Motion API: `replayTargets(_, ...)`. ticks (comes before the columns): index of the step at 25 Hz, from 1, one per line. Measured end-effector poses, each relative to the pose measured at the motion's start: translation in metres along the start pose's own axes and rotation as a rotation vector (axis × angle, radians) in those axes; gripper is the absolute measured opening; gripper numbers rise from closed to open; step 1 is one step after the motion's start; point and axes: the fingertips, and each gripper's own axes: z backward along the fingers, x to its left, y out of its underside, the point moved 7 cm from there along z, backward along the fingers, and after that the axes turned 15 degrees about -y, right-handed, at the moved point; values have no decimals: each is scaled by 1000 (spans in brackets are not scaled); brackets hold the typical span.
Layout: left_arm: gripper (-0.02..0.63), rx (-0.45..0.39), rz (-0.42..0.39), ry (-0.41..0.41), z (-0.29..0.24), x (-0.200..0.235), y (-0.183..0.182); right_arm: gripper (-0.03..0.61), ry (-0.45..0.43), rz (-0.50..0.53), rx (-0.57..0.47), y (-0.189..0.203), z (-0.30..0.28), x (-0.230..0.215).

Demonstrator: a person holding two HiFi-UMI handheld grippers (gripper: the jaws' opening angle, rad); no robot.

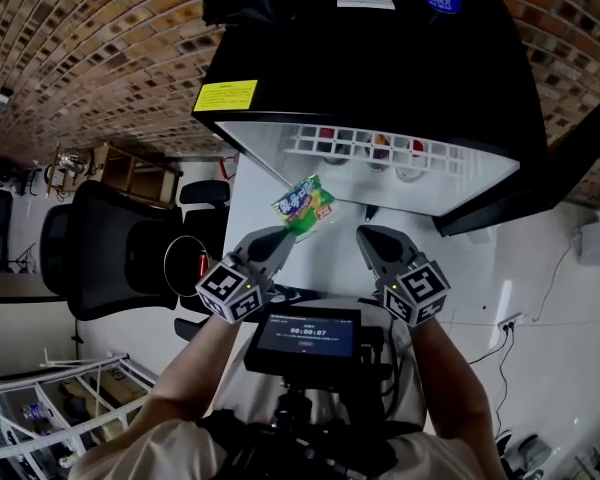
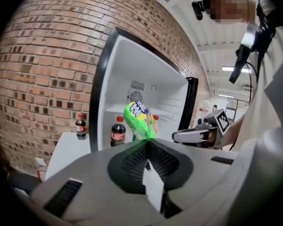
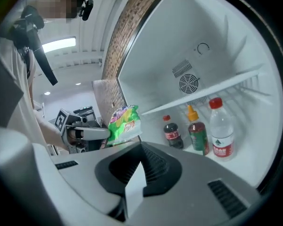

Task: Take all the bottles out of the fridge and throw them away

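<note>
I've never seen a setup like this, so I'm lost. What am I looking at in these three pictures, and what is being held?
There is no robot here: a person holds a hand-held gripper in each hand. The head view comes from a camera on the person's head, looking down at both grippers in front of an open fridge. The other two pictures come from cameras that ride on each gripper. The left gripper is shut on a green snack bag. The right gripper is shut and holds nothing. Inside the fridge stand a cola bottle, a yellow-capped bottle and a water bottle.
</note>
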Motion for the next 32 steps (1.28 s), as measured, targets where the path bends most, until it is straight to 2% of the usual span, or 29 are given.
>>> replayTargets(5,5,-36,41,-32,17,34,7,3,-46,51,61,-4,-42,16)
replayTargets(7,6,-37,64,-69,26,51,14,3,-66,67,86,-6,-61,20)
replayTargets(11,6,-13,155,-200,50,96,32,3,-94,64,124,-9,-102,36)
replayTargets(23,9,-6,371,-481,146,201,102,3,-239,47,252,4,-230,77)
replayTargets(32,9,110,526,-715,221,253,183,3,-351,37,361,35,-303,112)
